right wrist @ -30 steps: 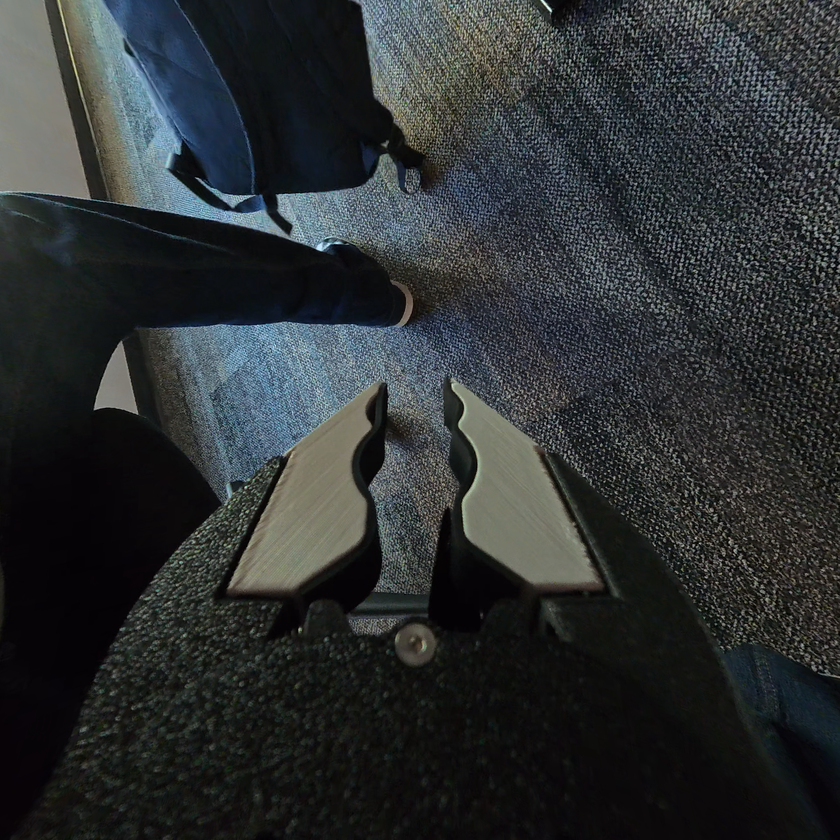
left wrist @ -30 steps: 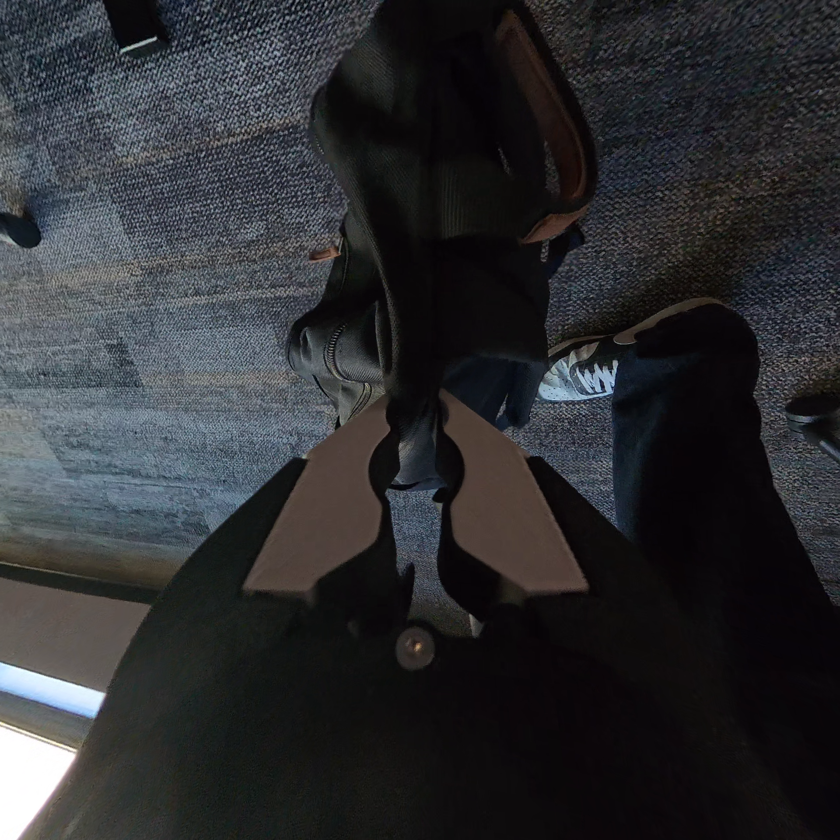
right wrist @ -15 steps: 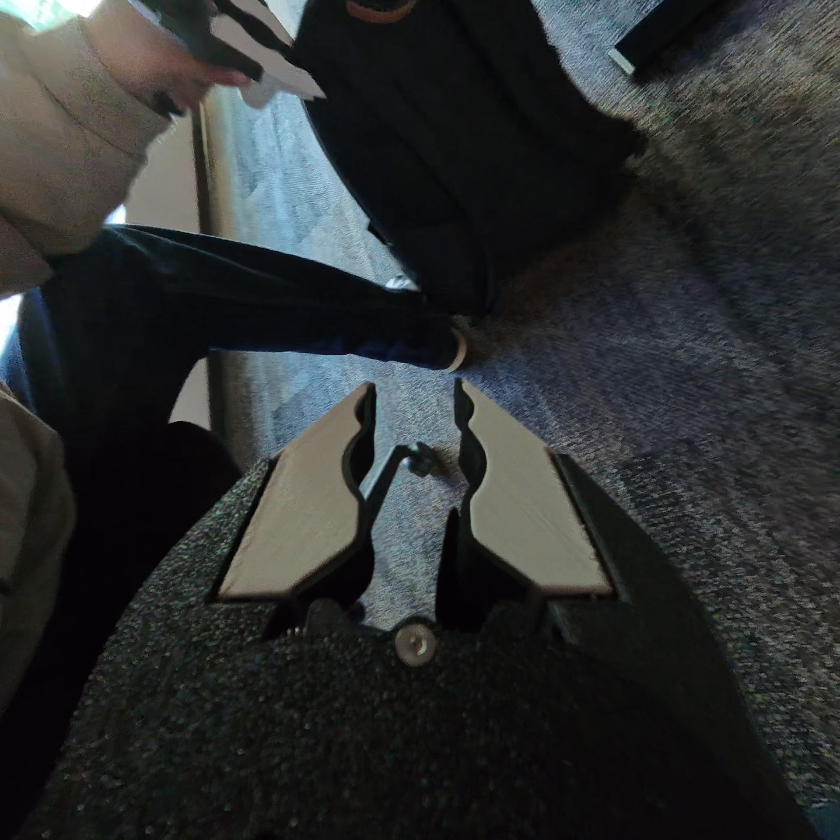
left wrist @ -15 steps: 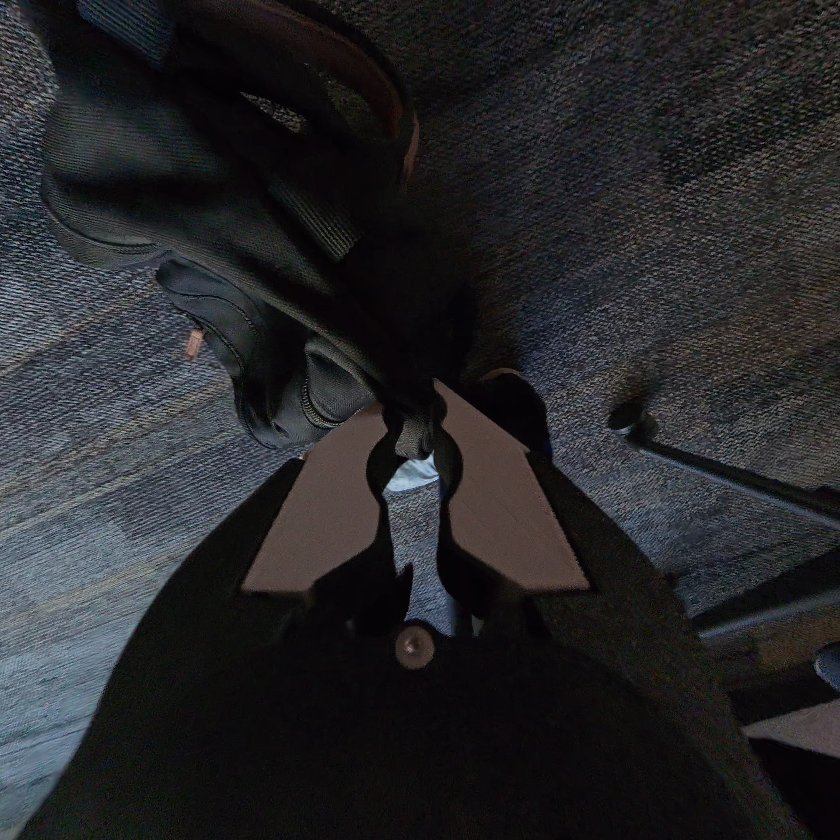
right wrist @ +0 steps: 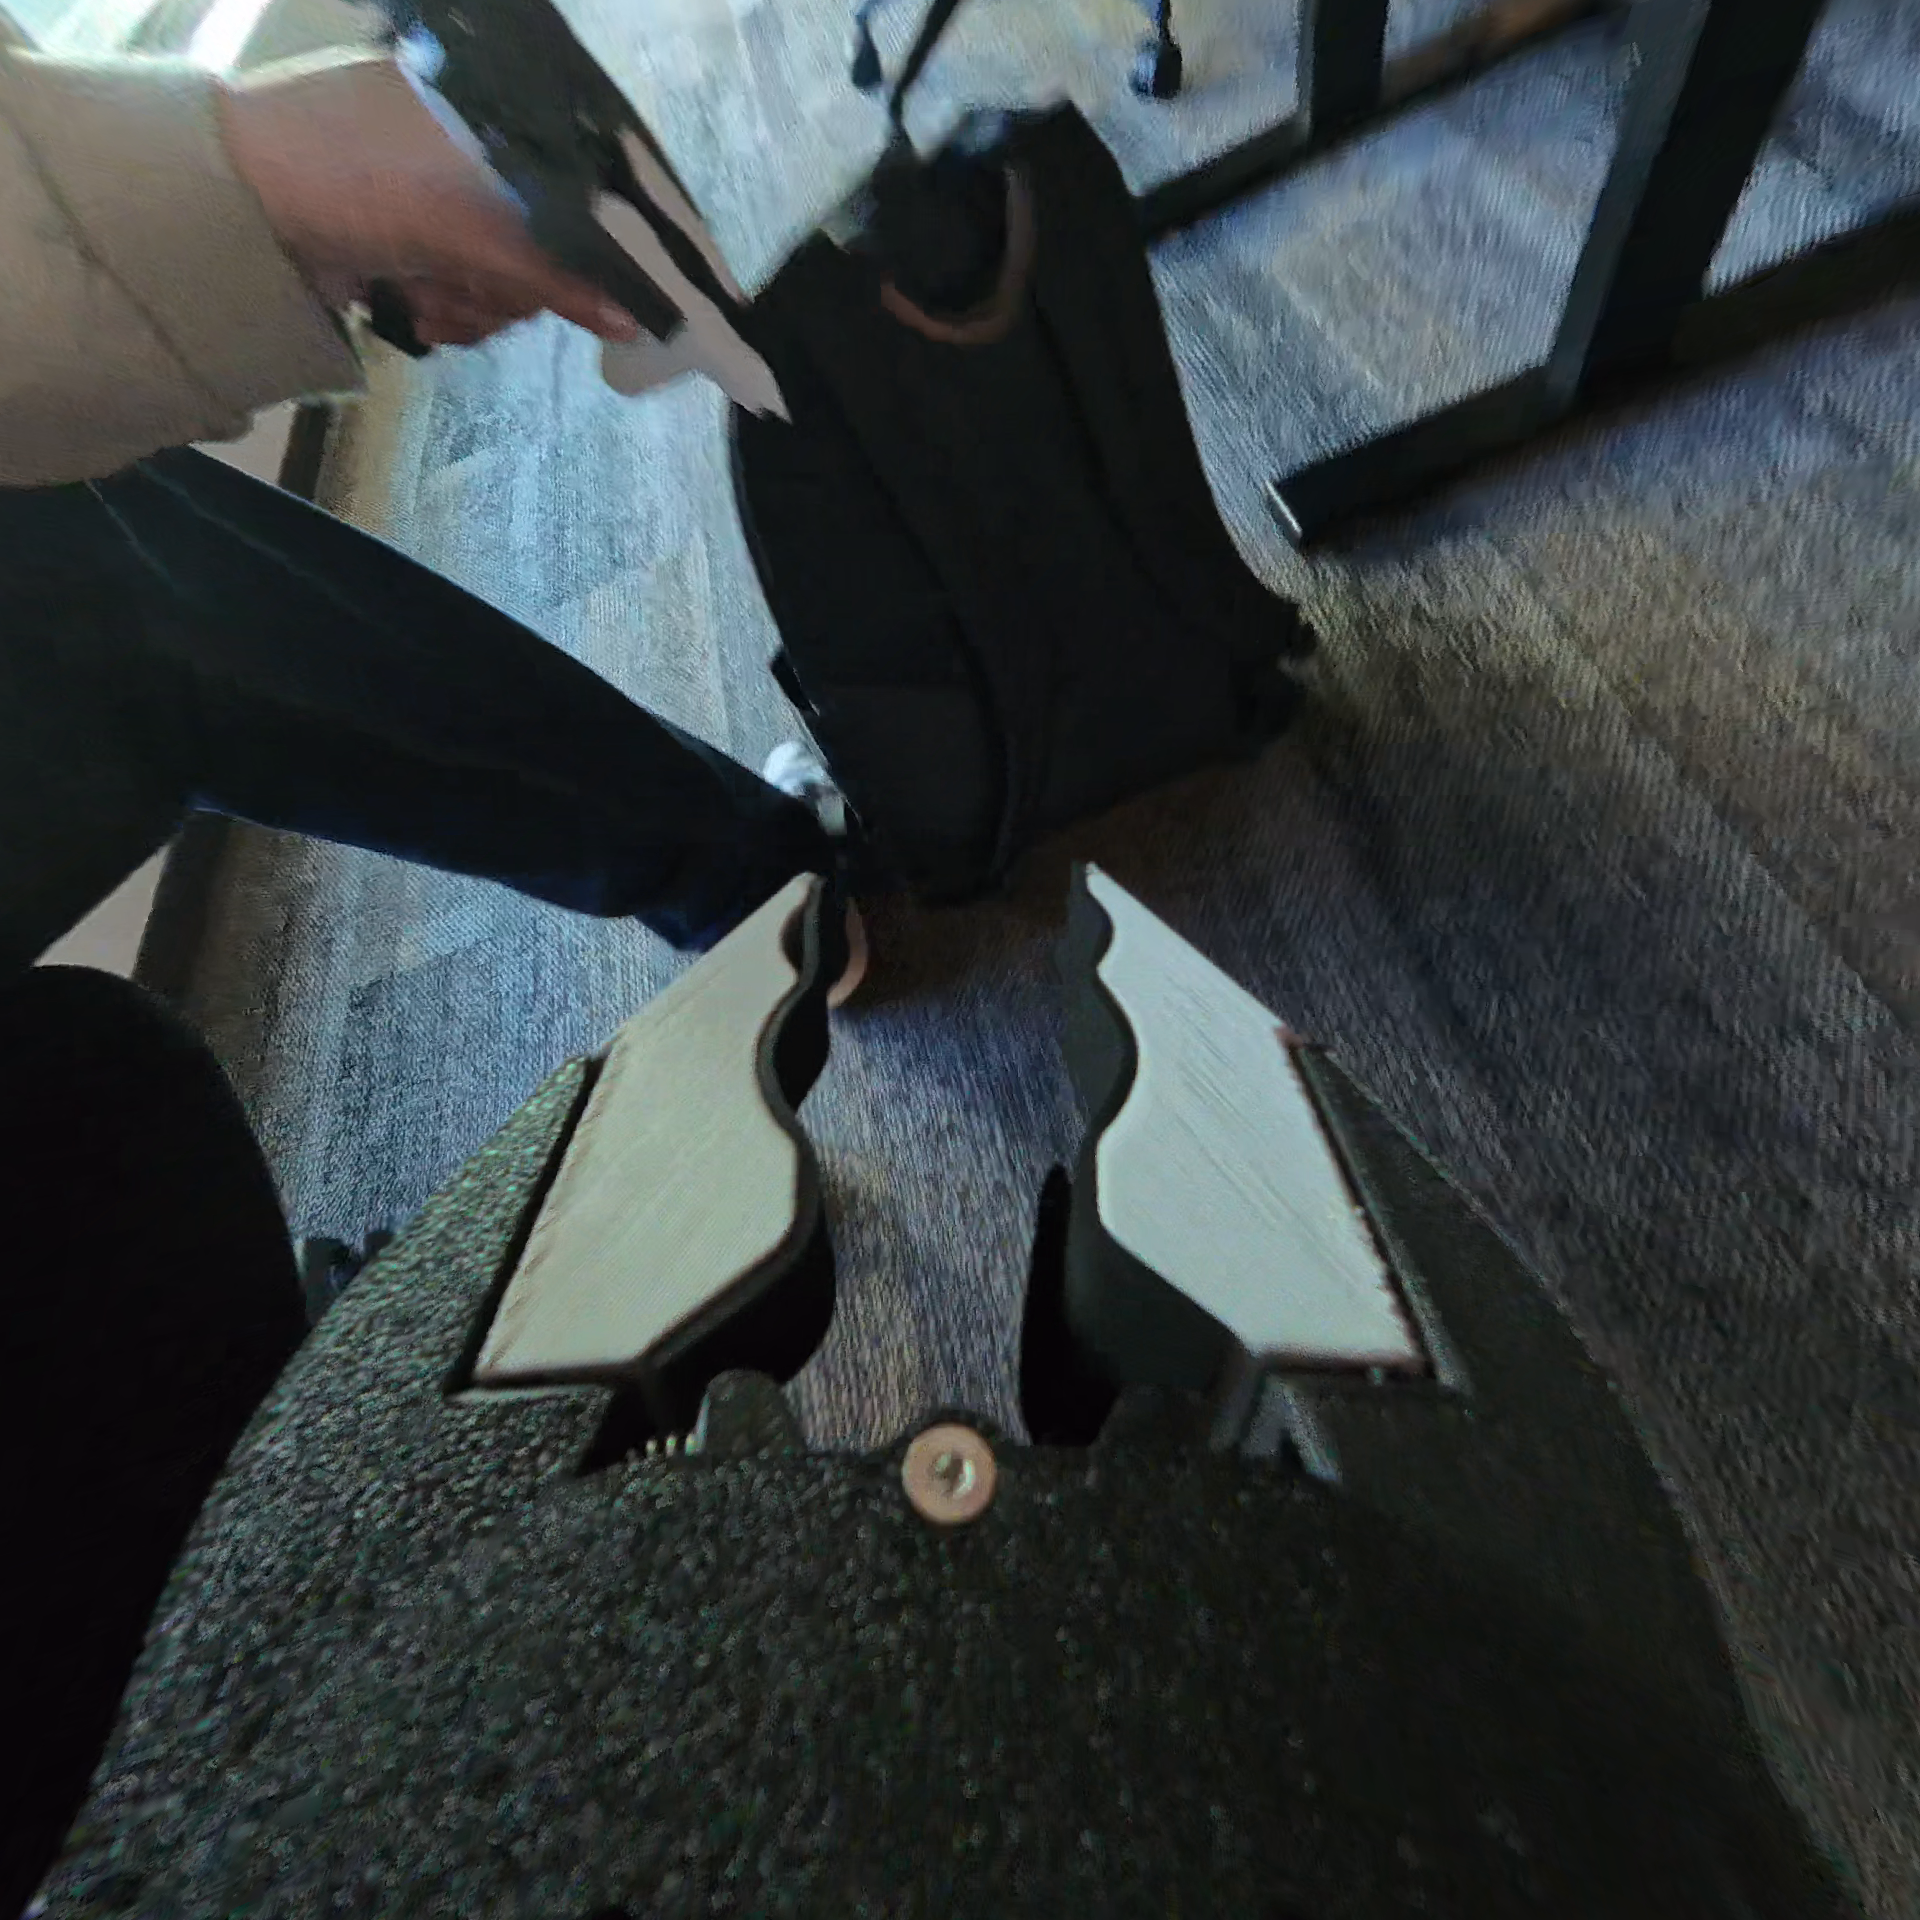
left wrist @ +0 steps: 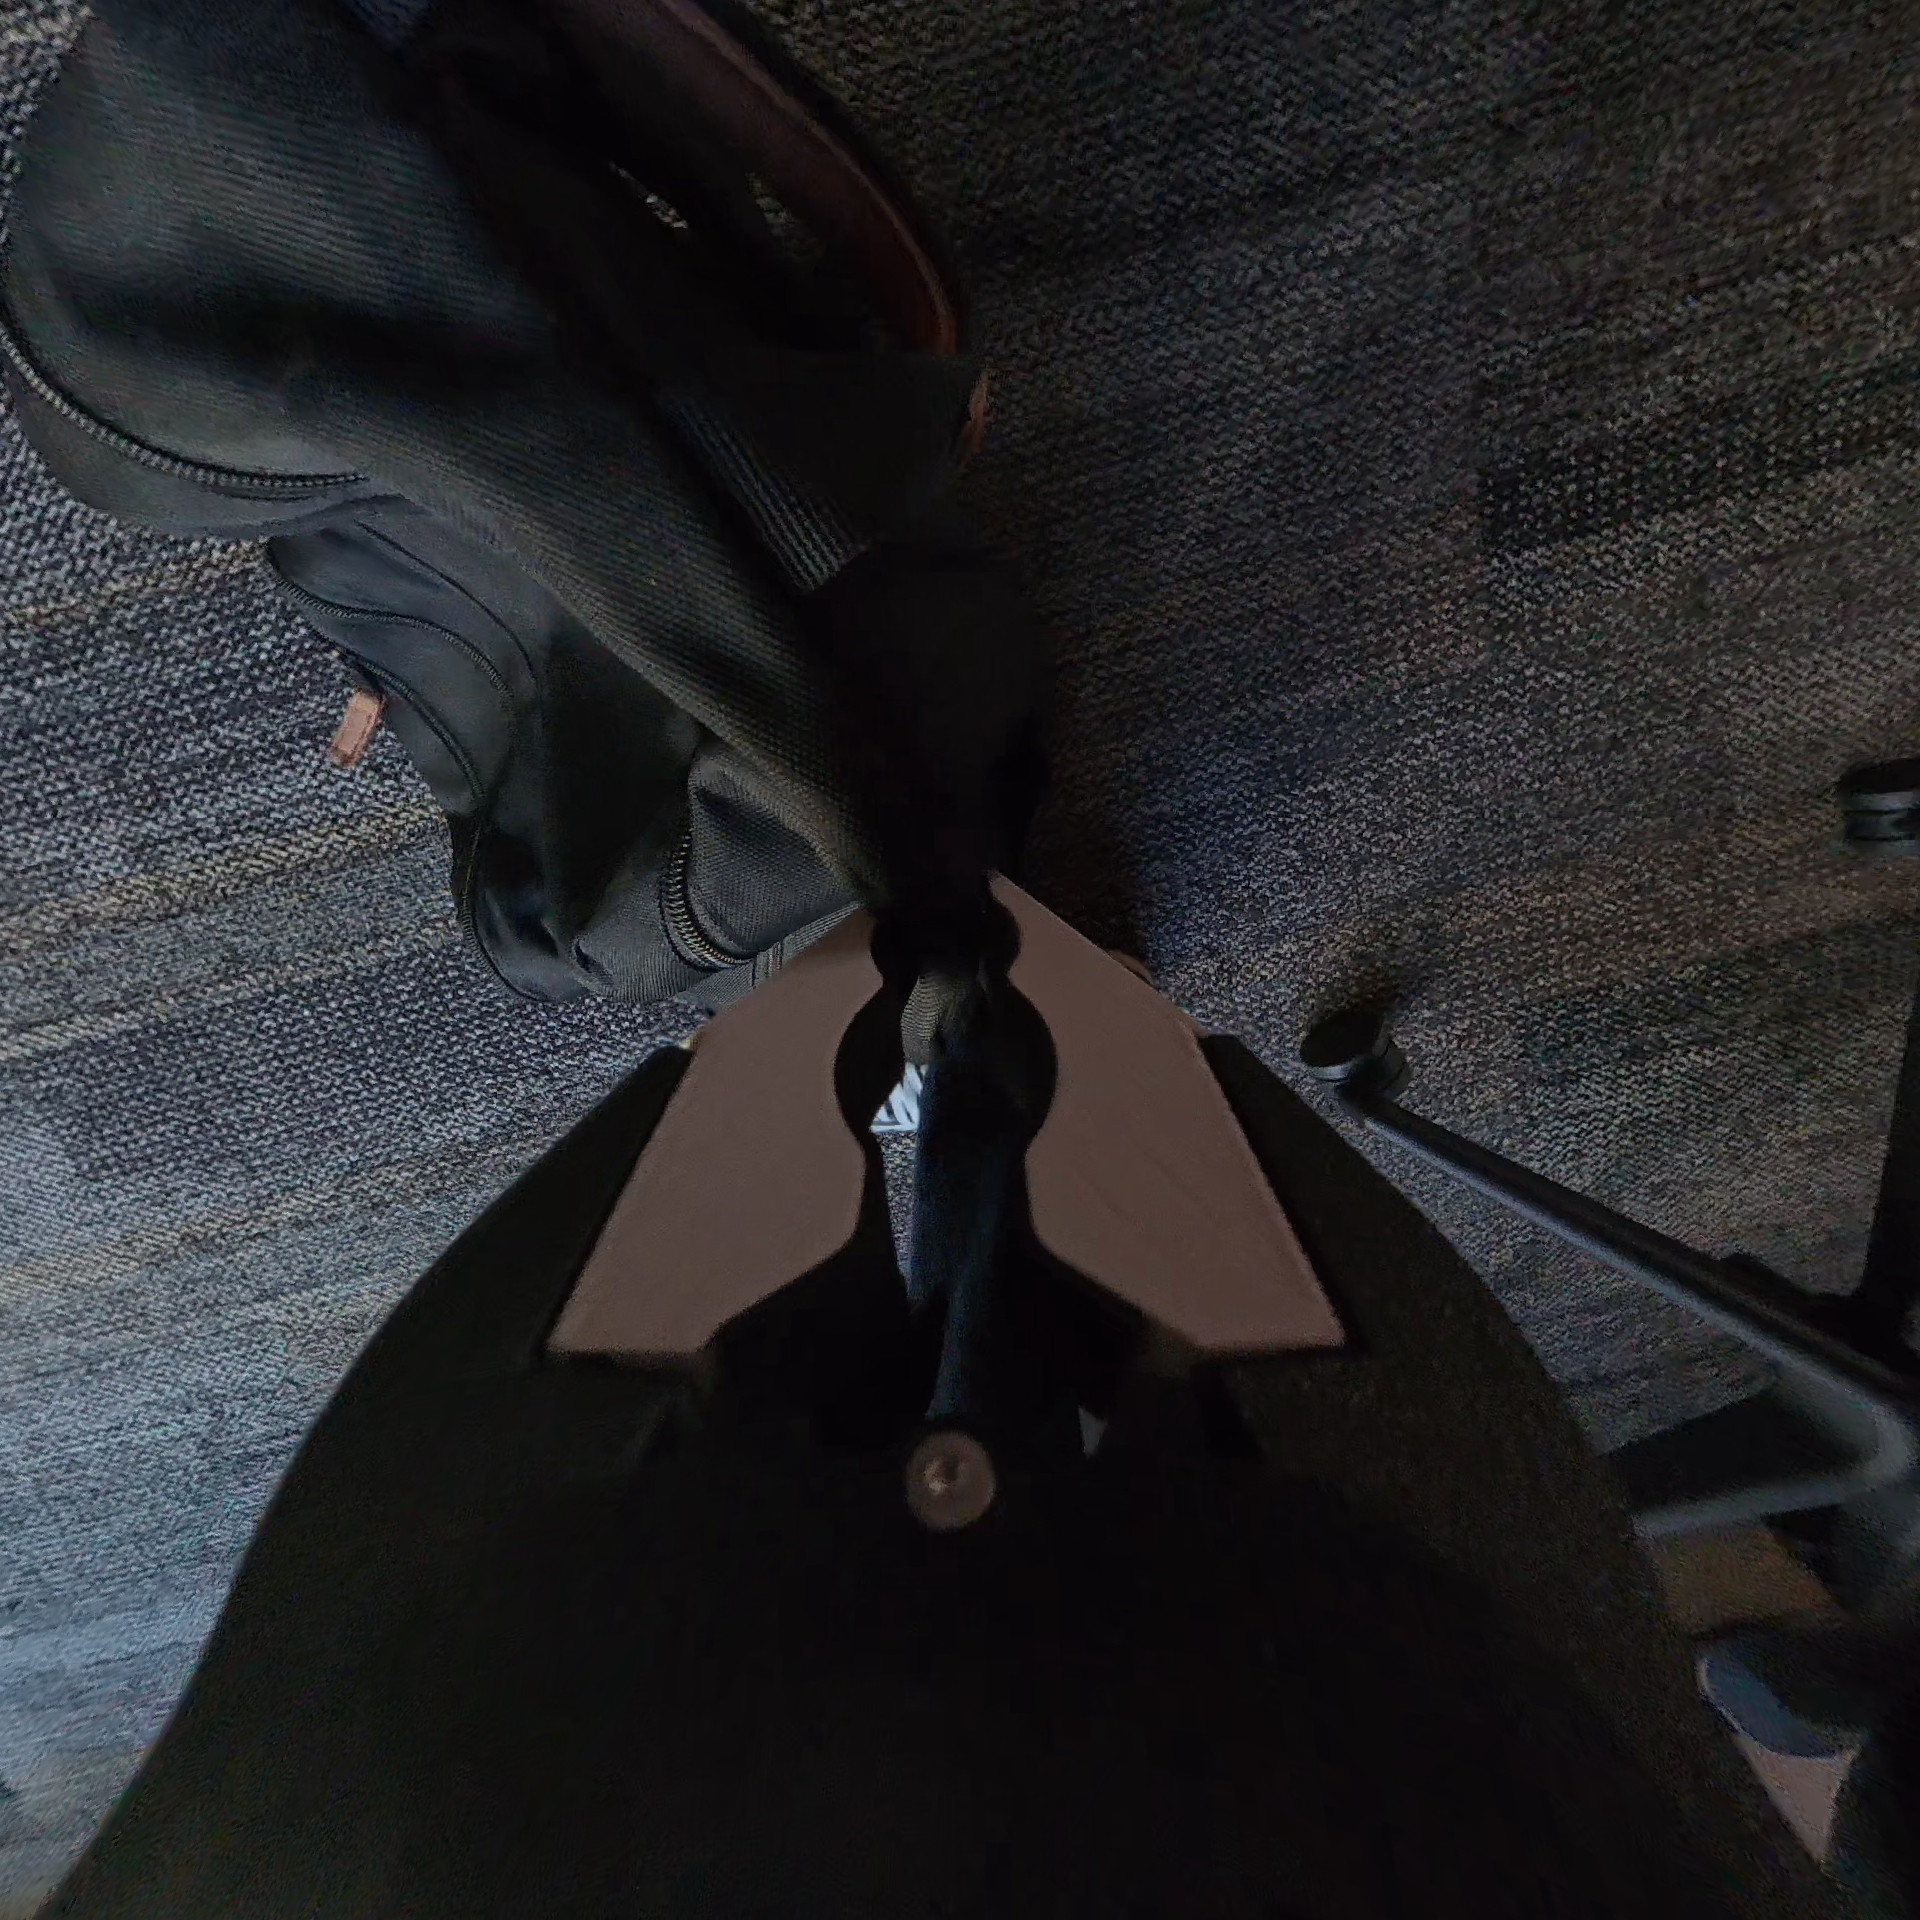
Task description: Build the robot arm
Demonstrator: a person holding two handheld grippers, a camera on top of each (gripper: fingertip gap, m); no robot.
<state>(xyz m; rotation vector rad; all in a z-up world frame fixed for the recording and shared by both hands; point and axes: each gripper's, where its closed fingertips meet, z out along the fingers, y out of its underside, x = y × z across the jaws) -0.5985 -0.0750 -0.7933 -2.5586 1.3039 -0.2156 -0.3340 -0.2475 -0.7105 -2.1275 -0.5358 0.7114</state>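
My left gripper [left wrist: 940, 914] is shut on a dark strap of a black backpack [left wrist: 416, 364] and holds the bag hanging above the carpet. The bag has a brown leather handle [left wrist: 862, 239] and zipped pockets. In the right wrist view the same backpack [right wrist: 997, 582] hangs ahead, held by the left gripper [right wrist: 644, 260] in a hand with a beige sleeve [right wrist: 125, 270]. My right gripper [right wrist: 956, 894] is open and empty, low over the carpet, just short of the bag's bottom.
Grey-blue carpet [right wrist: 1558, 831] covers the floor. A person's leg in dark trousers [right wrist: 416, 707] reaches in from the left, its shoe by the bag. Black table legs [right wrist: 1621, 260] stand at the back right. An office chair base with casters [left wrist: 1351, 1049] is to the right in the left wrist view. Across from one pair of fingers to the other is roughly 35 centimeters.
The right gripper has tilted up toward the backpack and its jaws have opened wider. In the left wrist view the held bag has swung left and the chair base has come into view.
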